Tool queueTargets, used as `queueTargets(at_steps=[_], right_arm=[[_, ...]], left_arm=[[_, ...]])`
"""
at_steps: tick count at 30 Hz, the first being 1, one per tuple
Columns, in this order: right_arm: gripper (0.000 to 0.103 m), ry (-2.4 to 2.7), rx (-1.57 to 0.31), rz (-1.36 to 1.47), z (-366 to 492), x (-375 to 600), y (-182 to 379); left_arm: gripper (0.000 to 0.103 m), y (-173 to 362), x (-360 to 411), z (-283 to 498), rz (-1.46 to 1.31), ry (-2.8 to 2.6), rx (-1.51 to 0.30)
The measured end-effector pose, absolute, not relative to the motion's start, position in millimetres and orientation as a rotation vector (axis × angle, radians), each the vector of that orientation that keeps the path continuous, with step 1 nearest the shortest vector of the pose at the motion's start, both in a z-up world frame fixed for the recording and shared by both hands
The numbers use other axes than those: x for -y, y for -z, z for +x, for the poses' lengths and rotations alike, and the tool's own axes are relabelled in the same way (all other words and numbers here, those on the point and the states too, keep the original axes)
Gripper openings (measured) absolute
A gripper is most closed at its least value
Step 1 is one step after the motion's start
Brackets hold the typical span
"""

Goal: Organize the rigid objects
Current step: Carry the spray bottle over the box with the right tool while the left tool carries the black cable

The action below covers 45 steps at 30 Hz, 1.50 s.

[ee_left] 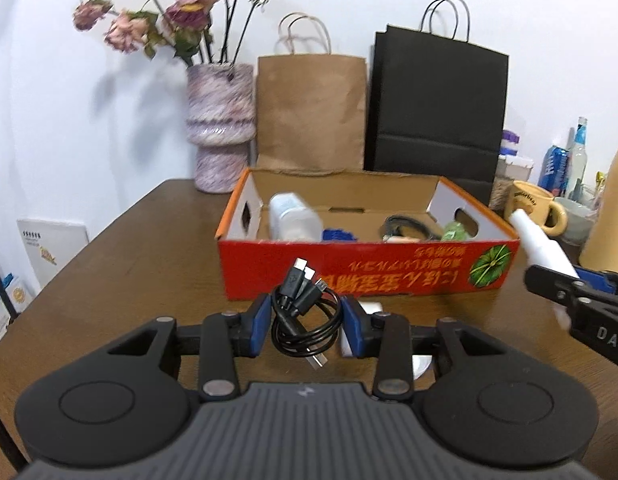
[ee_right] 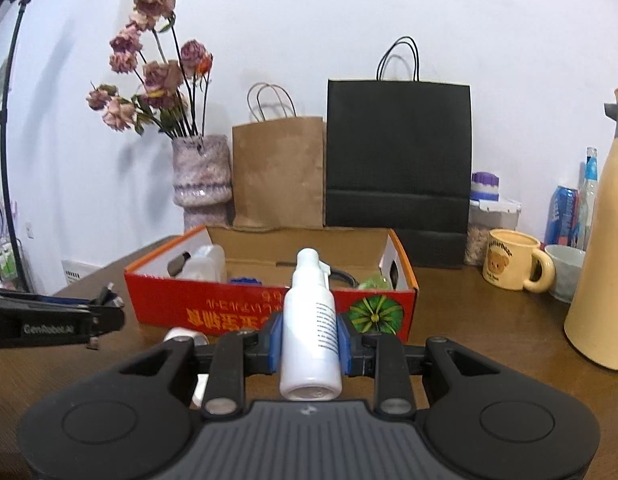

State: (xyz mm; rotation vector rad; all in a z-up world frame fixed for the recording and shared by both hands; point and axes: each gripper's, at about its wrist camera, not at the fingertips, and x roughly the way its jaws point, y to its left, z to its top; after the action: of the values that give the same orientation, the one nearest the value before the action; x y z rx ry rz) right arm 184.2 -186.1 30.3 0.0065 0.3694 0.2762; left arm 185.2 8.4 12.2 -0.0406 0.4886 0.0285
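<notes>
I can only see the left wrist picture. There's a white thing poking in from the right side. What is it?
Observer: A white spray bottle, clamped between the right gripper pads, nozzle pointing toward the red box.
Operator: Is there writing on it?
Observer: Yes, small dark print down its side, too small to read.
Operator: What's on the yellow mug?
Observer: A little bear face on the yellow mug, which your view blurs.
Operator: And the tall tan thing at my edge?
Observer: It's a tall cream jug with a grey spout at the top, standing right of the mug.
</notes>
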Motion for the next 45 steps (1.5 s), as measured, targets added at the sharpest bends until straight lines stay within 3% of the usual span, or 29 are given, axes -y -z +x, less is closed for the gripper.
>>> queueTargets(at_steps=[18, 45], right_arm=[[0.027, -0.28, -0.303, 0.033, 248, 170, -60], [0.027, -0.276, -0.348, 0.041, 354, 152, -41]], left_arm=[[0.039, -53, 11, 242, -0.088, -0.03, -0.408], [0.039, -39, 10, 346, -0.081, -0.075, -0.435]])
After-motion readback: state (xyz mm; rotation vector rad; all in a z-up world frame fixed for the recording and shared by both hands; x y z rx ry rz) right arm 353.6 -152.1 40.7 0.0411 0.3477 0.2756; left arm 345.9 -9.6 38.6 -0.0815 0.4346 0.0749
